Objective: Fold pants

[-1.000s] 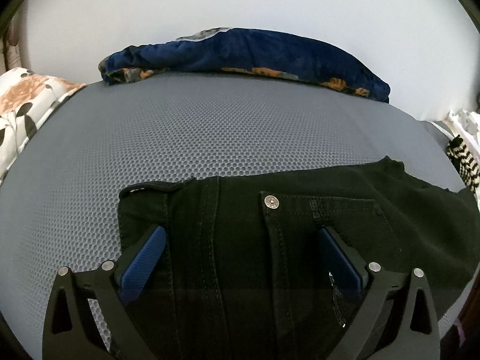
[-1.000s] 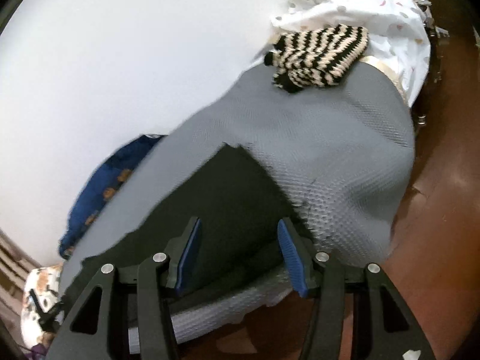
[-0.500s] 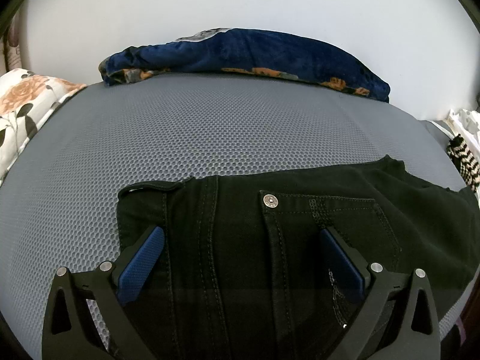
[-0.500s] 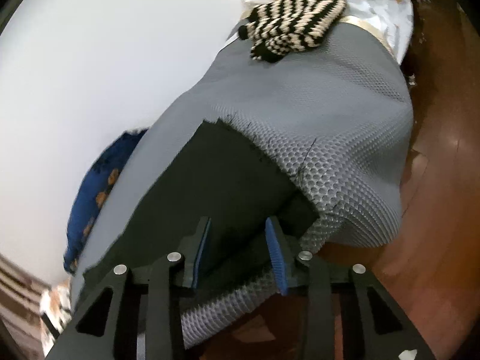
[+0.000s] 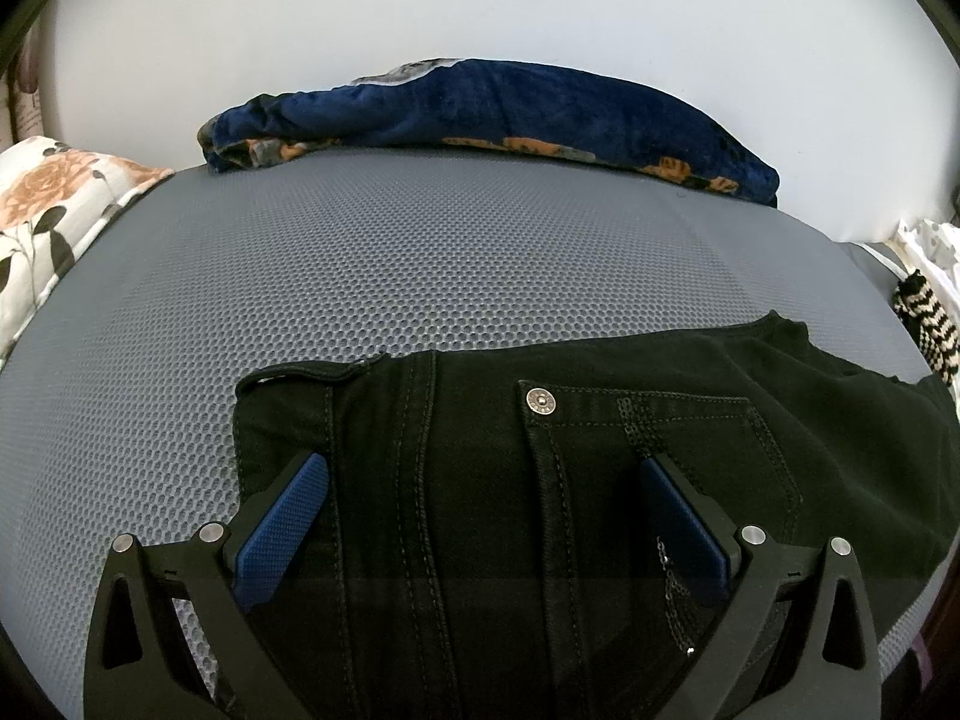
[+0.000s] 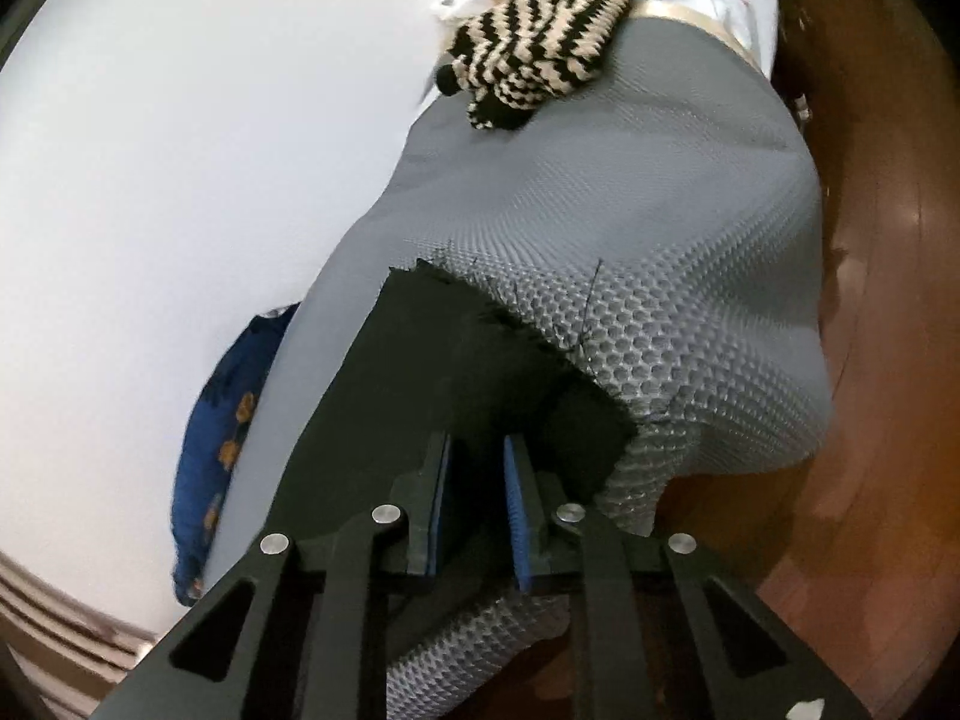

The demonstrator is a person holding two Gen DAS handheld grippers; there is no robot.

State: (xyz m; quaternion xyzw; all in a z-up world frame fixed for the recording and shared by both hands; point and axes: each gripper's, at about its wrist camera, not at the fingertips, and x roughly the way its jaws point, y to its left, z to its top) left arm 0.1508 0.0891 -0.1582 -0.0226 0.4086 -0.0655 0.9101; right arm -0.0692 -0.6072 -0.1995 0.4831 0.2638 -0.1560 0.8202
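Note:
Black pants point(image 5: 690, 372) lie flat on the grey mesh bed cover point(image 5: 420, 240), with the waistband, a metal button and a pocket facing the left wrist view. My left gripper point(image 5: 480, 465) stands open wide over the waist part, its blue pads apart on either side of the seams. In the right wrist view the frayed leg end of the pants point(image 6: 456, 348) reaches the bed's edge. My right gripper point(image 6: 477, 441) is closing around that leg end; black cloth sits between its blue pads, and a narrow gap still shows.
A dark blue flowered blanket point(image 5: 492, 108) lies along the white wall at the back. A floral pillow point(image 5: 54, 204) is at the left. A black-and-cream striped knit point(image 6: 540, 42) rests at the bed's far end. Wooden floor point(image 6: 870, 360) lies beside the bed.
The right gripper has sunk toward the pants' leg end, rolled, and narrowed its jaws around the cloth. The left gripper has stayed still and open.

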